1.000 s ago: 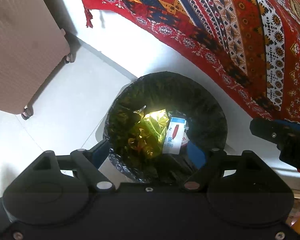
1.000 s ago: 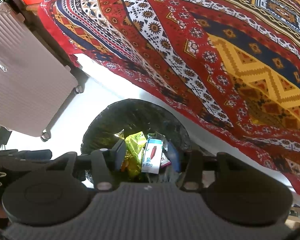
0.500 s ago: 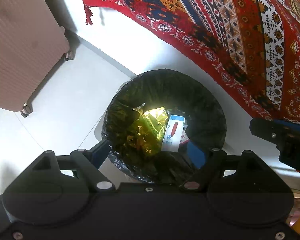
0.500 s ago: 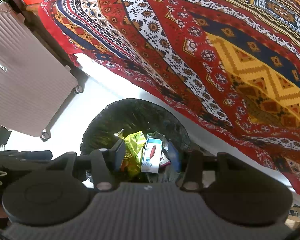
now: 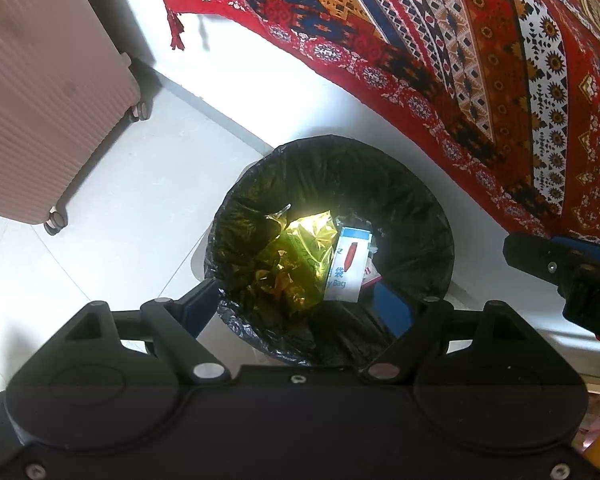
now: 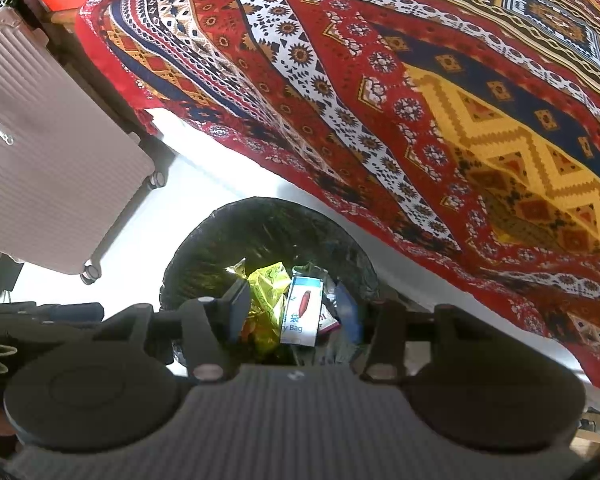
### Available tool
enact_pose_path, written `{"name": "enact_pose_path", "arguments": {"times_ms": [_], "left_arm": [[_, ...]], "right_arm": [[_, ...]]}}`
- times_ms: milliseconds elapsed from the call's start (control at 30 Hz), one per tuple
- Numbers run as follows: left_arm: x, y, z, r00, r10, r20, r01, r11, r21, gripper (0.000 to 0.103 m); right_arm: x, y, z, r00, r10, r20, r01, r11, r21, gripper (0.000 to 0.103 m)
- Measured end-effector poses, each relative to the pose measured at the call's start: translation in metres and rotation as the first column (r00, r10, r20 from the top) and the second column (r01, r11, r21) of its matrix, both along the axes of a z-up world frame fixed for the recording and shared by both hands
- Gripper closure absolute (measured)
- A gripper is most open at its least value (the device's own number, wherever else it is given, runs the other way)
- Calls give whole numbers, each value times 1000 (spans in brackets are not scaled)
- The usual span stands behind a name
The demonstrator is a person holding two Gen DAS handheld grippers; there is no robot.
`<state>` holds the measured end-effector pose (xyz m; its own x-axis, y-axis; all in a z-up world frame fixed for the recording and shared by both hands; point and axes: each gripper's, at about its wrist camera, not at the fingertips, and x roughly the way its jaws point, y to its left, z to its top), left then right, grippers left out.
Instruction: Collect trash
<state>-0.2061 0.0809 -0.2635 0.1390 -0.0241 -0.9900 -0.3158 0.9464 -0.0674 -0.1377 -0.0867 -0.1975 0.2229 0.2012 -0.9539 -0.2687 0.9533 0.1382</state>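
Observation:
A round bin with a black liner [image 5: 404, 204] [image 6: 268, 220] stands on the white floor below both grippers. Inside lie a crumpled yellow foil wrapper [image 5: 296, 256] [image 6: 266, 284] and a white-and-blue packet with a red mark [image 5: 346, 264] [image 6: 302, 312]. My left gripper [image 5: 296, 304] hangs straight over the bin, open, with nothing between its fingers. My right gripper [image 6: 294, 312] also hovers over the bin, open and empty. The right gripper's black body [image 5: 564, 276] shows at the right edge of the left wrist view.
A red patterned cloth [image 5: 480, 52] [image 6: 400, 92] drapes over furniture just right of and behind the bin. A pink ribbed suitcase [image 5: 40, 80] [image 6: 48, 172] on wheels stands to the left. White floor tiles [image 5: 112, 208] lie between suitcase and bin.

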Motion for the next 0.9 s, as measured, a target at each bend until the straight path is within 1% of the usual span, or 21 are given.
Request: {"name": "enact_pose_path", "arguments": {"times_ms": [133, 333, 467, 567, 733, 900], "left_arm": [[0, -1, 0, 1000, -4, 2, 4, 1000, 2, 18], [1, -1, 2, 1000, 0, 11, 0, 1000, 5, 12], [2, -3, 3, 1000, -11, -2, 11, 999, 38, 4], [2, -4, 5, 1000, -22, 11, 21, 999, 39, 2], [2, -2, 10, 999, -9, 50, 9, 1000, 12, 0], [4, -4, 15, 997, -24, 76, 22, 1000, 18, 0]], "right_arm": [[0, -1, 0, 1000, -2, -1, 2, 1000, -1, 41], [0, -2, 0, 1000, -7, 1, 7, 1000, -2, 41], [1, -4, 0, 1000, -8, 1, 8, 1000, -2, 41], [1, -3, 1, 1000, -8, 2, 8, 1000, -2, 41], [1, -4, 2, 1000, -10, 5, 10, 1000, -2, 41], [2, -4, 5, 1000, -17, 7, 17, 1000, -2, 41]]}}
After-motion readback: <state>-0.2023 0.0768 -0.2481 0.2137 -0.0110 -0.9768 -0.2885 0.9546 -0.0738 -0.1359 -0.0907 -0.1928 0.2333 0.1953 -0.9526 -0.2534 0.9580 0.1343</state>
